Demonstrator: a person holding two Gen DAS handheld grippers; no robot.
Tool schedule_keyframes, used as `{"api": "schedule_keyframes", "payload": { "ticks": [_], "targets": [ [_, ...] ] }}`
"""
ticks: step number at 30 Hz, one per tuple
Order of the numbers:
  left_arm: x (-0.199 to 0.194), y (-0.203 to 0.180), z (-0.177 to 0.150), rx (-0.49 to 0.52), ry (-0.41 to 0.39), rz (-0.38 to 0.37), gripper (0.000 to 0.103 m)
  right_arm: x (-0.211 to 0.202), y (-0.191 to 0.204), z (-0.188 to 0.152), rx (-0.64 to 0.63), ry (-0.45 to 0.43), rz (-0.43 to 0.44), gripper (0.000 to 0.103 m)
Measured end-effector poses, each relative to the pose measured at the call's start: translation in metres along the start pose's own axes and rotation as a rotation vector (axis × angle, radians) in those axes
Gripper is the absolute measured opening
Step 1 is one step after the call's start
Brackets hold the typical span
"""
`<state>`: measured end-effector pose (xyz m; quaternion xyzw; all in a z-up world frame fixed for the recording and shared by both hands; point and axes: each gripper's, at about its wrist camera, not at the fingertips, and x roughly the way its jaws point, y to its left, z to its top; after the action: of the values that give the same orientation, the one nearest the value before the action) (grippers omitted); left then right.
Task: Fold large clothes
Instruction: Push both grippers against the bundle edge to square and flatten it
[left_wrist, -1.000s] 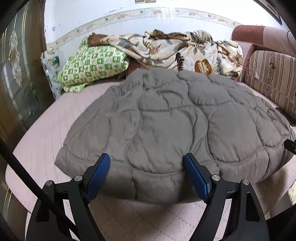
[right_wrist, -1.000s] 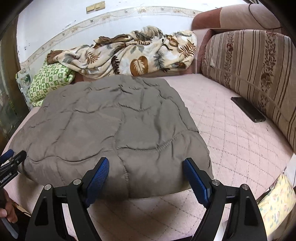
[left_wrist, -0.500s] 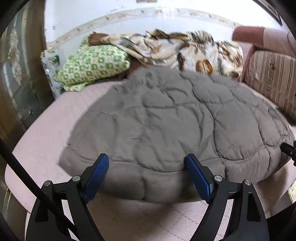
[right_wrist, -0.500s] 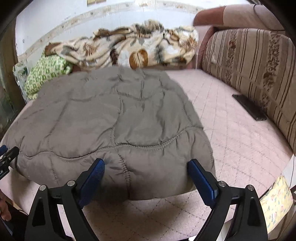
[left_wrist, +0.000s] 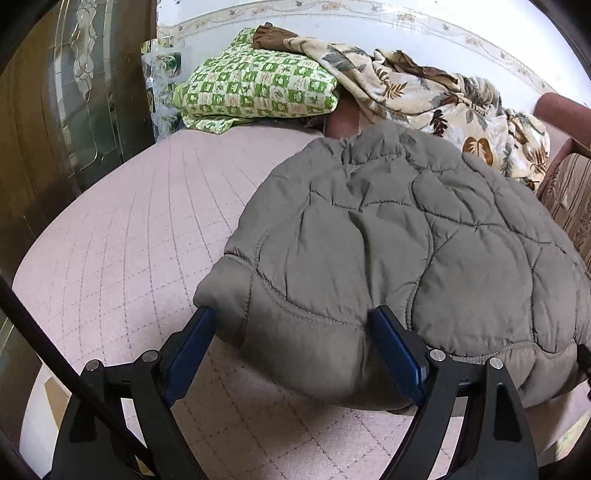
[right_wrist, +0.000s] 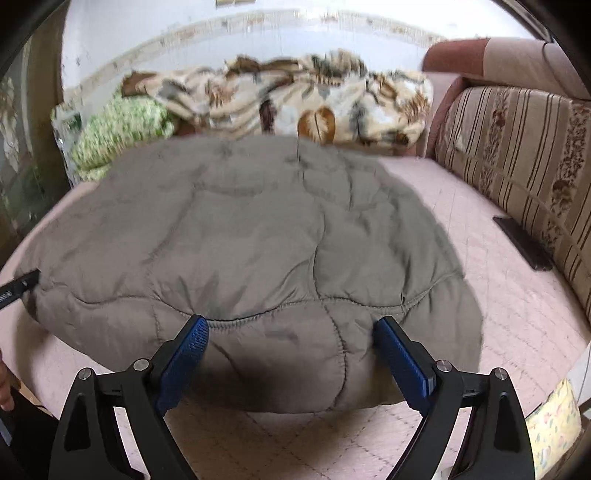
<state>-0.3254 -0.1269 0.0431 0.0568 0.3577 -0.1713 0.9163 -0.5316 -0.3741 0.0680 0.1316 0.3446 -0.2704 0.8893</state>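
Directly ahead of both cameras, a grey quilted jacket (left_wrist: 388, 251) lies spread flat on a pink quilted bed cover (left_wrist: 122, 251). In the left wrist view the left gripper (left_wrist: 293, 343) sits at six o'clock with its blue pads (left_wrist: 188, 350) spread wide. The jacket's near left corner bulges down between them, and both pads lie against the fabric without squeezing it. Its jaws have just been opening. In the right wrist view, which is somewhat blurred, the right gripper (right_wrist: 291, 350) also sits at six o'clock, jaws wide and just opened further. The jacket's near hem lies between its blue pads (right_wrist: 402, 360), again unpinched. At nine o'clock in that view, the tip of the left gripper touches the jacket's far left edge. A green checked pillow (left_wrist: 258, 92) rests at eleven o'clock in the left view, partly under a leaf-print blanket (left_wrist: 424, 96) at one o'clock. A striped sofa cushion (right_wrist: 517, 158) stands at two o'clock in the right view, with a dark flat object (right_wrist: 522, 243) lying at its foot.
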Motion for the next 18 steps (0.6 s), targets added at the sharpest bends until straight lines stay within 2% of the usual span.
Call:
{"api": "schedule_keyframes", "payload": {
  "ticks": [6,10,15,18],
  "targets": [
    [0.0,-0.002,-0.001,-0.004,-0.005,0.012,0.087,0.004,-0.003,-0.003,0.016,0.014,0.016,0.098],
    [-0.012,-0.005,0.0,0.013,-0.052,0.03,0.087,-0.015,0.003,-0.005,-0.018,-0.047,0.016,0.098],
    [-0.039,-0.028,-0.005,0.108,-0.174,0.011,0.087,-0.029,0.012,-0.006,-0.056,-0.113,0.027,0.098],
    [-0.041,-0.041,-0.008,0.168,-0.178,-0.018,0.087,-0.025,0.009,-0.005,-0.044,-0.103,0.011,0.098]
  ]
}}
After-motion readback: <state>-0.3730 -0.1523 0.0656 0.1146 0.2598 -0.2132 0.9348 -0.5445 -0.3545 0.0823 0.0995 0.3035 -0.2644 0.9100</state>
